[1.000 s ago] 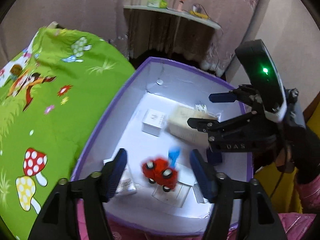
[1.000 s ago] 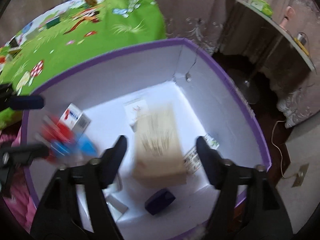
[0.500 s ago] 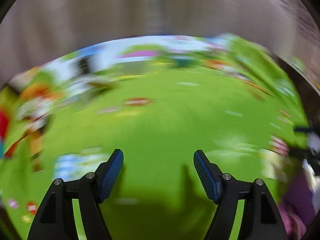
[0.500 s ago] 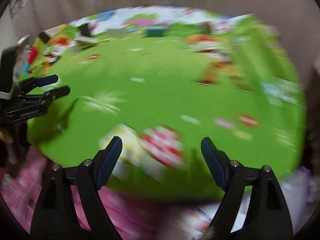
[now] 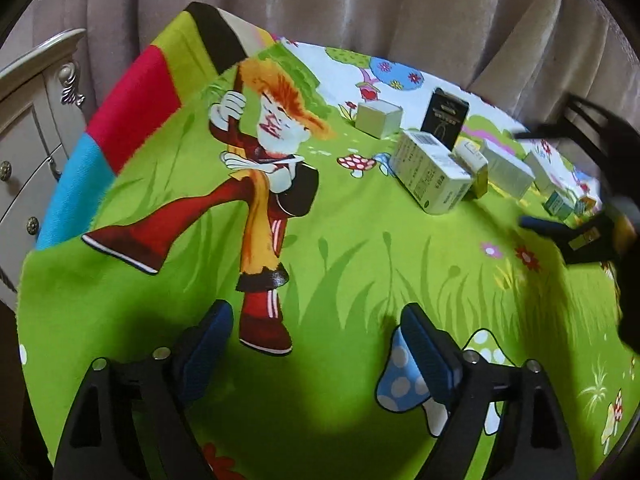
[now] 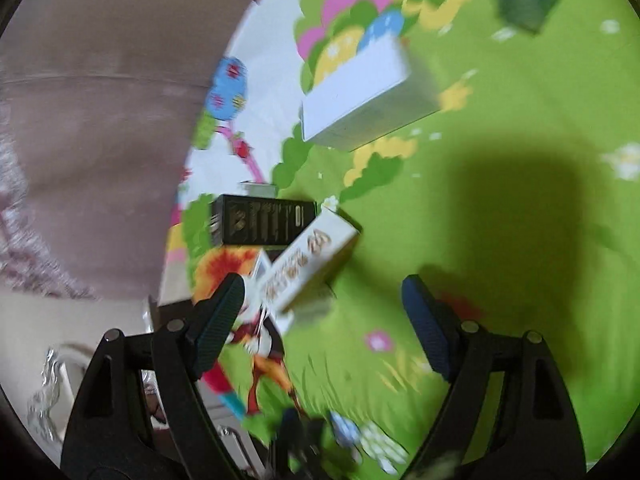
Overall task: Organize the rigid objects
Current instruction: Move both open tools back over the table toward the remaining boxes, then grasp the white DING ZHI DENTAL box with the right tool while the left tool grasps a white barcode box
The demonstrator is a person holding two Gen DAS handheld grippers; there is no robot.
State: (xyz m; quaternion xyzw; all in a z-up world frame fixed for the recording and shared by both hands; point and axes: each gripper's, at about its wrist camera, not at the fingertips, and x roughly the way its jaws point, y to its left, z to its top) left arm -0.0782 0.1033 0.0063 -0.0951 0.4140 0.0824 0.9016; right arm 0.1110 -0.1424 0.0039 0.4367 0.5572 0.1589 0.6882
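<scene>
My left gripper is opening its jaws on nothing, my right gripper stands wide and empty, nearer the slim white printed carton lying just ahead-left of its jaws, long axis slanting across them, on the green cartoon-print cloth.

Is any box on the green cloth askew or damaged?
The small gold-edged carton leans tilted against the large white box, beside the upright black box. No damage is visible.
</scene>
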